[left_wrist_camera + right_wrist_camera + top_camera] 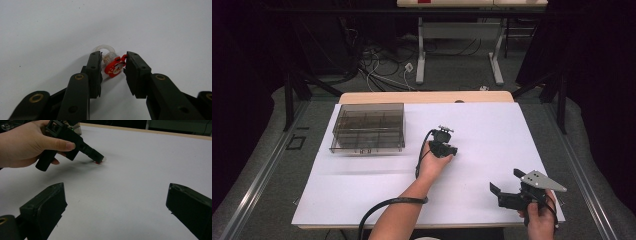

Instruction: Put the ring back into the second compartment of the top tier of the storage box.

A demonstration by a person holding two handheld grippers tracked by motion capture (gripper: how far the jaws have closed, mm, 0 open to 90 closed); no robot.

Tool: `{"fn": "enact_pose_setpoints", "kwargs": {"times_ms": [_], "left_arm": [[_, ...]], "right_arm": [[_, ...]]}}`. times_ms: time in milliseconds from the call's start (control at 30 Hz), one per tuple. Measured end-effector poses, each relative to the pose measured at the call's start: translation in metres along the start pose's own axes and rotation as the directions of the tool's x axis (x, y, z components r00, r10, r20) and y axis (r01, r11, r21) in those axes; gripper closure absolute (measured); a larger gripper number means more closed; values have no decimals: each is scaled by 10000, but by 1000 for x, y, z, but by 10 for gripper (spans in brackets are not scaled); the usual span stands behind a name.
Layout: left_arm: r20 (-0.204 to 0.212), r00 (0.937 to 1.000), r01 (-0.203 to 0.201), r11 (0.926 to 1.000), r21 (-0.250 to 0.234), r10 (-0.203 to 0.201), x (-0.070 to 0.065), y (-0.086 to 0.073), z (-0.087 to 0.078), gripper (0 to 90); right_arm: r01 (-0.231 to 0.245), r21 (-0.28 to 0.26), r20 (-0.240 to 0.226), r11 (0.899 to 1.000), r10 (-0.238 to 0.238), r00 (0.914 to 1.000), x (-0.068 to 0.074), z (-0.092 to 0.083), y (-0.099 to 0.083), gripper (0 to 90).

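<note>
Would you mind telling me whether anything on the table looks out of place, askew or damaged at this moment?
Nothing stands out. The left gripper is shut on a small red and clear clip lying on the white table sheet. The smoky compartment box sits squarely at the far left, and the right gripper hangs open with nothing between its jaws.

White table sheet (482, 130): broad bare stretches at centre, far right, near left edge; passage open there.
Smoked clear compartment box (368, 128): occupies far left corner, blocks low passes on that side.
Left gripper (455, 150): mid-table, angled down to surface, jaws pinched on small red-and-clear clip (113, 66); cable trails back along forearm.
Right gripper (506, 186): near right edge, jaws spread, bare sheet between them and ahead.
</note>
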State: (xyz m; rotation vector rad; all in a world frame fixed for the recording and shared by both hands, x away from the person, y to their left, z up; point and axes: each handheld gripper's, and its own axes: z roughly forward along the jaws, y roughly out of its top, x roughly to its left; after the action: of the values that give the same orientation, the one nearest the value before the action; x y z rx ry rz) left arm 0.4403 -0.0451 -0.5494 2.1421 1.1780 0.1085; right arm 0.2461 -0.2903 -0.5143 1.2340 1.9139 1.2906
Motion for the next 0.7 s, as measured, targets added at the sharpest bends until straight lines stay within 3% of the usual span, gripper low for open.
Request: {"fn": "enact_pose_setpoints", "kwargs": {"times_ms": [700], "left_arm": [[19, 10000, -53, 10000, 1, 53, 0, -1, 0, 696]], "right_arm": [[22, 52, -8, 10000, -22, 10000, 0, 0, 0, 23]]}}
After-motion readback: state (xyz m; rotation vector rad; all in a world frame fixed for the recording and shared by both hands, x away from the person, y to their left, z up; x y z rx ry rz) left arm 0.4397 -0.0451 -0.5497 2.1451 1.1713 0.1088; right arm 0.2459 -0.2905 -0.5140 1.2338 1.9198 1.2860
